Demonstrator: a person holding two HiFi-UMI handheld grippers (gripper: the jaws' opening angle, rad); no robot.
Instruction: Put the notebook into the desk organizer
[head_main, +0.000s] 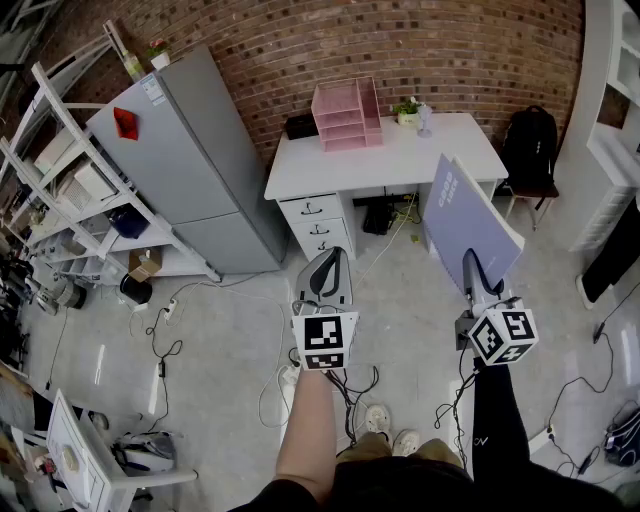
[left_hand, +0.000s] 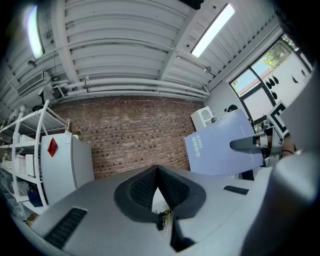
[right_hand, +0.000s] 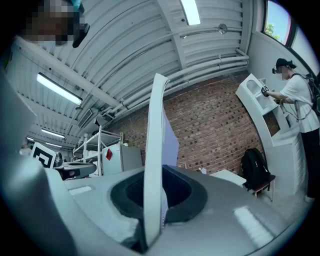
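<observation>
The right claw (head_main: 471, 268) is clamping the lower edge of a lavender notebook (head_main: 470, 210), which is standing up edge-on between its jaws. Just to its left, the left claw (head_main: 325, 265) is pointing level, its jaws pressed together on nothing. Well ahead of both, the pink desk organizer (head_main: 346, 113) is sitting at the back of the white surface (head_main: 400, 155), against the brick wall (head_main: 330, 45).
</observation>
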